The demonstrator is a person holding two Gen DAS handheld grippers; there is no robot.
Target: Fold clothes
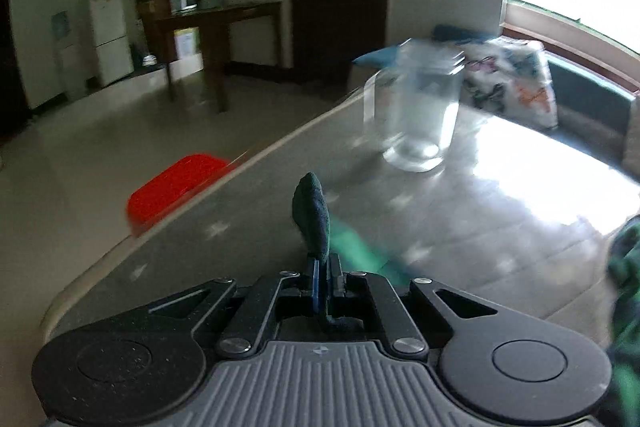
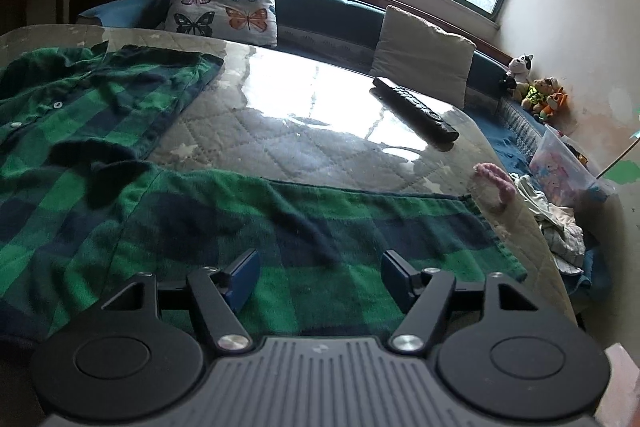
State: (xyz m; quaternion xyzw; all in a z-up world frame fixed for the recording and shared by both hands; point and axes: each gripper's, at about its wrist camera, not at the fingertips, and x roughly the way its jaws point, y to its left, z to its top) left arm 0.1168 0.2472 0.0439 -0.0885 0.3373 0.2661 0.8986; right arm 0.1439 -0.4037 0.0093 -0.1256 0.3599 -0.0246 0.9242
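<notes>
The left gripper (image 1: 322, 263) is pinched on a dark green fold of the green-and-navy checked flannel shirt (image 2: 132, 163), carrying it across the glass-topped quilted table (image 2: 304, 147). The right gripper (image 2: 318, 277) hangs spread above the shirt's flat hem. Next, I judge, the fold must be laid squarely. A clear drinking glass (image 1: 414, 115) stands ahead; a black remote control (image 2: 416, 109) lies well apart.
</notes>
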